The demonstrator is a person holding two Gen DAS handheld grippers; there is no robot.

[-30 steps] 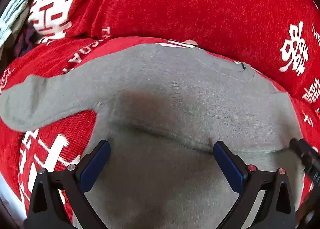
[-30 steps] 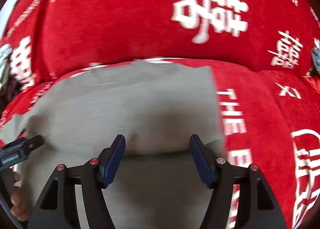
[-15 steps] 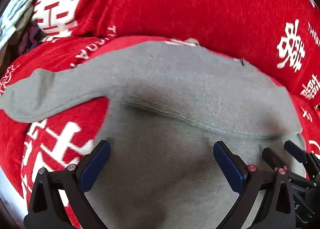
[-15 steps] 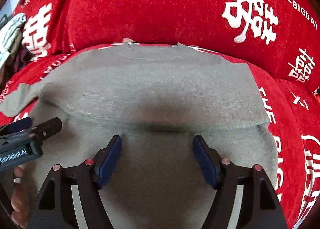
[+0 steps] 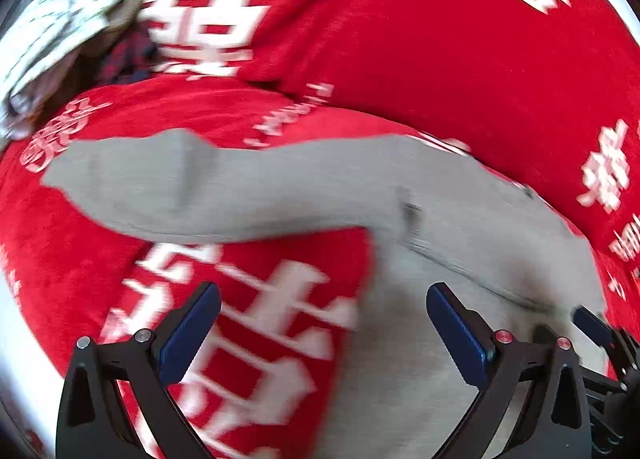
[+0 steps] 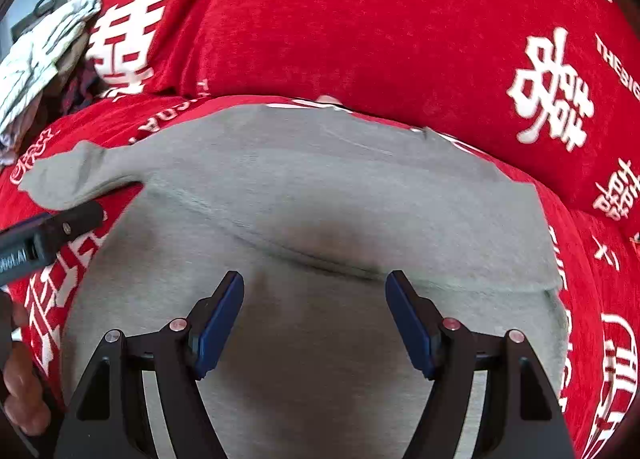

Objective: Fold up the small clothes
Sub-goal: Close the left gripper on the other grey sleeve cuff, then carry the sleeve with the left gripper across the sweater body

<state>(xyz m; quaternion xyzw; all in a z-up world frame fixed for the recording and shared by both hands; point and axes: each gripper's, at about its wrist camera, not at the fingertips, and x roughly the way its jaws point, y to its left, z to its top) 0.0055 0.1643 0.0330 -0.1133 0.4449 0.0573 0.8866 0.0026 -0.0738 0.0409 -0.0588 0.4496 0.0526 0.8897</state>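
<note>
A small grey knit sweater (image 6: 328,195) lies flat on a red cover with white print. Its lower part is folded up over the body, and the fold's edge runs across the middle (image 6: 320,259). One sleeve (image 5: 168,183) sticks out to the left over the red cover. My left gripper (image 5: 324,323) hangs open above the sweater's left edge, half over red fabric, with nothing between its pads. My right gripper (image 6: 316,319) stands open over the sweater's lower body, empty. The left gripper's finger (image 6: 60,227) shows at the left edge of the right wrist view.
A red cushion (image 6: 360,27) with white characters rises behind the sweater. A pile of other clothes (image 5: 72,27), pale patterned and dark plaid, lies at the far left. A person's hand (image 6: 20,391) shows at the lower left. The right gripper (image 5: 596,331) peeks in at the left wrist view's right edge.
Both grippers have slid left across the sweater. The left one now sits over its left edge by the sleeve, the right one over its middle. Both stay open.
</note>
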